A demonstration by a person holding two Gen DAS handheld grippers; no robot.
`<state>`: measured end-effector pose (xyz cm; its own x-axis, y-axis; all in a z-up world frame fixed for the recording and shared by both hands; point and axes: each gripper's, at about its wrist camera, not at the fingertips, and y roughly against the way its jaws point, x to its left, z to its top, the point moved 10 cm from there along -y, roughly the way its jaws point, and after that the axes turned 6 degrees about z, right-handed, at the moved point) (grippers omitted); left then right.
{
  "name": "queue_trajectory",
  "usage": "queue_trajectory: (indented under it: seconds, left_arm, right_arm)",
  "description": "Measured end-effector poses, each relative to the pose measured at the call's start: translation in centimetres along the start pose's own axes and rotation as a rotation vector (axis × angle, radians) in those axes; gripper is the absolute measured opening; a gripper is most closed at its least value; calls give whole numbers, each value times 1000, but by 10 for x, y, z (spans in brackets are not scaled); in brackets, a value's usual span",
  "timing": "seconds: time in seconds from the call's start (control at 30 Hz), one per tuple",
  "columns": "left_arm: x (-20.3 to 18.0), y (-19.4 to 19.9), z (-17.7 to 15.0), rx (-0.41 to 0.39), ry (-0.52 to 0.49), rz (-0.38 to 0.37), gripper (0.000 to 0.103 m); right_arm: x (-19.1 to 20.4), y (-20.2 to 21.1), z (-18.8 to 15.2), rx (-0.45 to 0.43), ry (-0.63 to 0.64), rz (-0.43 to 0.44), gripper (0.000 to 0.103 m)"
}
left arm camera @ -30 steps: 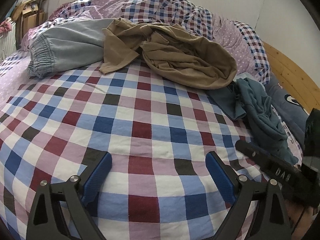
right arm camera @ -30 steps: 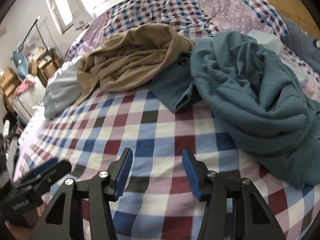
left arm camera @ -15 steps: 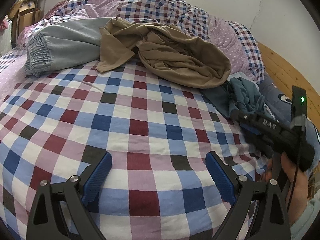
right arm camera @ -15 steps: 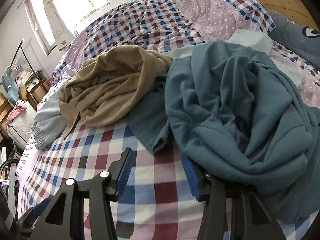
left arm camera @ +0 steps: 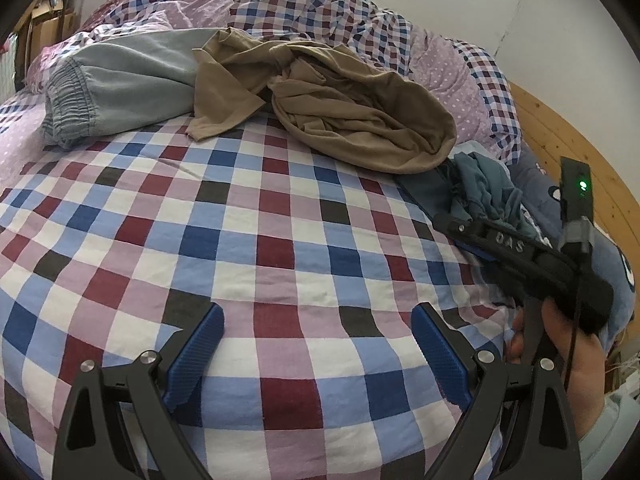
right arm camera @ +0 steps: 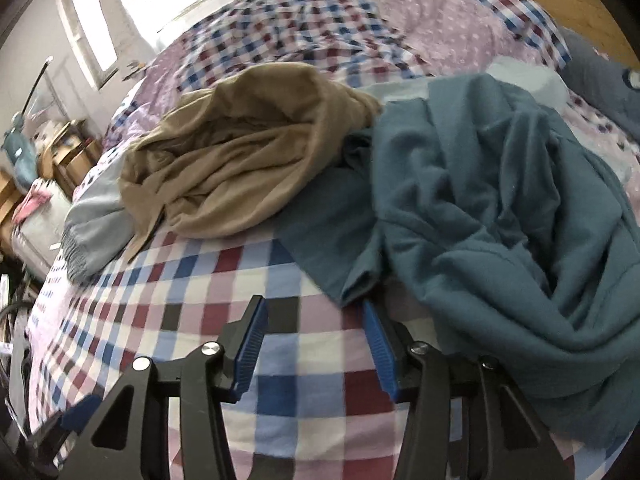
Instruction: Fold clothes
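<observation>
Right wrist view is filled by a crumpled teal fleece garment (right arm camera: 500, 208) heaped on the checked bedsheet (right arm camera: 208, 300), its hem just ahead of the half-open, empty right gripper (right arm camera: 312, 320). Only the left wrist view shows the left gripper (left arm camera: 316, 320), wide open and empty.

Bed with checked sheet (left arm camera: 256, 240), red, blue, white and black squares. On it, far side: light blue sweatpants (left arm camera: 120, 84) with elastic waistband at left, crumpled tan garment (left arm camera: 344, 108) overlapping their edge, teal garment (right arm camera: 500, 208) bunched at right, its edge touching the tan one. Rumpled checked and purple dotted duvet (left arm camera: 320, 28) behind the clothes. Dark blue pillow (right arm camera: 600, 80) at headboard side. Near half of sheet bare.
</observation>
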<state>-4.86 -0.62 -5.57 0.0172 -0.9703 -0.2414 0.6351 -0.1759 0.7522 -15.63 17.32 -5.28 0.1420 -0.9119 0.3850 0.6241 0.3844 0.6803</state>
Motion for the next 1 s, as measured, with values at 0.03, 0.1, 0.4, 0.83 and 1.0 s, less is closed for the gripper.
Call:
queue_trajectory:
  seconds: [0.03,0.1,0.4,0.83,1.0]
  left_arm:
    - [0,0,0,0,-6,-1,97]
    - [1,2,-1,0,-4,-10,97]
    - [9,8,1,17,43,-70,91]
    - [18,13,7,33,194,-184,90]
    - [17,13,7,33,184,-179,90]
  right_arm:
    - [-6,1,3,-13,-29,6,51]
    - [-12,1,8,-32,-55,4,48]
    - [-12,9,14,-80,-53,6,2]
    - [34,23,-12,-64,58,4,5]
    - [6,22,-4,-63,21,-84,53]
